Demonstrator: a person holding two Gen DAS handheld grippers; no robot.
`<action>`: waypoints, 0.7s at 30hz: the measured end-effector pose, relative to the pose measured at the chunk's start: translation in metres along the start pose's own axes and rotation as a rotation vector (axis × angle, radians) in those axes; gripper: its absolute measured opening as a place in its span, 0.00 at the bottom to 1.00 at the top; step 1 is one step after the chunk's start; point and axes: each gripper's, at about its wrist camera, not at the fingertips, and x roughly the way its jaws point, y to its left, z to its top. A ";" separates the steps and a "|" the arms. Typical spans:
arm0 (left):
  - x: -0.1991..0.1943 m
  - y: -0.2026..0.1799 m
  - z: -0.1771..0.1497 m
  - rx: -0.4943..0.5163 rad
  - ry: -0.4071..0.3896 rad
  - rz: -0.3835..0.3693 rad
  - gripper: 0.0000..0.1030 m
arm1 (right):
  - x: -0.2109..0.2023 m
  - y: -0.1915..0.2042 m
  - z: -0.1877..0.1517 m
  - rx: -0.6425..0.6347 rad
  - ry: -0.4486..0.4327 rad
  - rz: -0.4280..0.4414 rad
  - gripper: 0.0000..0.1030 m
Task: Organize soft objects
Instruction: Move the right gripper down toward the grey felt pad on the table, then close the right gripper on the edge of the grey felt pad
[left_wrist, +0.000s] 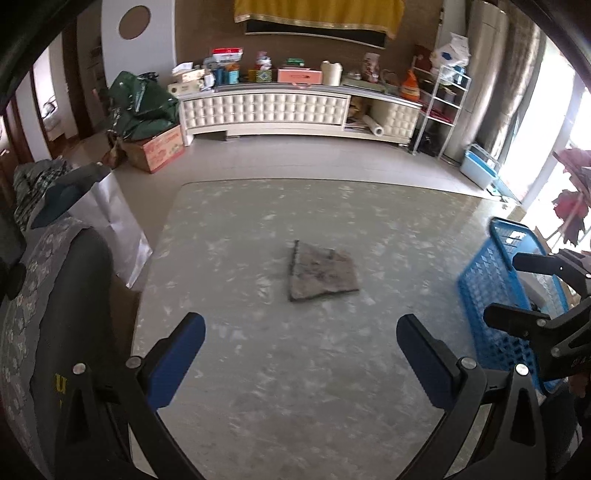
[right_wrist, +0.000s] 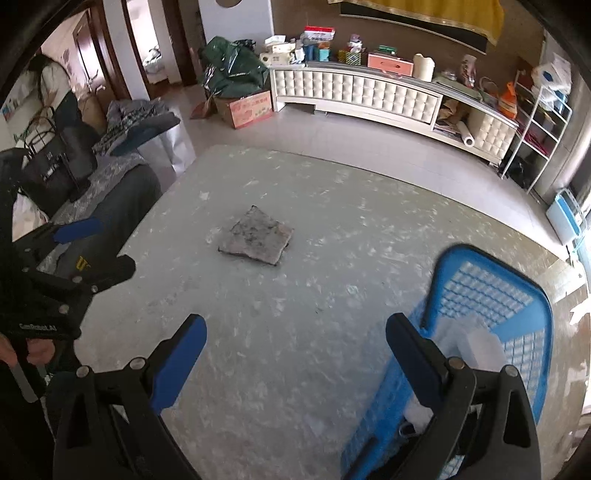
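On the pale marbled counter (left_wrist: 258, 387) a folded grey cloth (left_wrist: 322, 272) lies flat by itself near the middle, sitting toward twelve o'clock of the left tongs (left_wrist: 301, 328) and a little past them; in the right wrist view the same cloth (right_wrist: 256, 238) lies toward eleven o'clock of the right tongs (right_wrist: 295, 330). The left tongs are released, their blue-padded fingers (left_wrist: 177, 354) spread wide over bare counter and grasping nothing. The right tongs are likewise released and empty, spread wide, with the right-hand finger (right_wrist: 413, 354) in front of the near edge of a blue plastic basket (right_wrist: 517, 306). That basket stands at the counter's three o'clock side, well apart from the cloth, and holds something white and soft-looking (right_wrist: 476, 343), too blurred to name. From the left wrist view the basket (left_wrist: 491, 291) shows at three o'clock with the right tongs' black frame just in front of it. At nine o'clock of the counter a dark sofa with a patterned cover (left_wrist: 48, 295) stands beside its edge. Across the tiled floor, at twelve o'clock, a long white cabinet (left_wrist: 266, 109) carries boxes and bottles.
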 end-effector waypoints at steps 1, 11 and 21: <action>0.004 0.005 0.002 -0.017 0.001 0.016 1.00 | 0.003 0.002 0.003 -0.005 0.004 -0.002 0.95; 0.035 0.029 0.006 -0.057 0.020 0.017 1.00 | 0.047 0.014 0.029 -0.026 0.077 0.001 0.95; 0.071 0.053 0.009 -0.108 0.044 0.021 1.00 | 0.098 0.014 0.050 0.092 0.157 0.026 0.95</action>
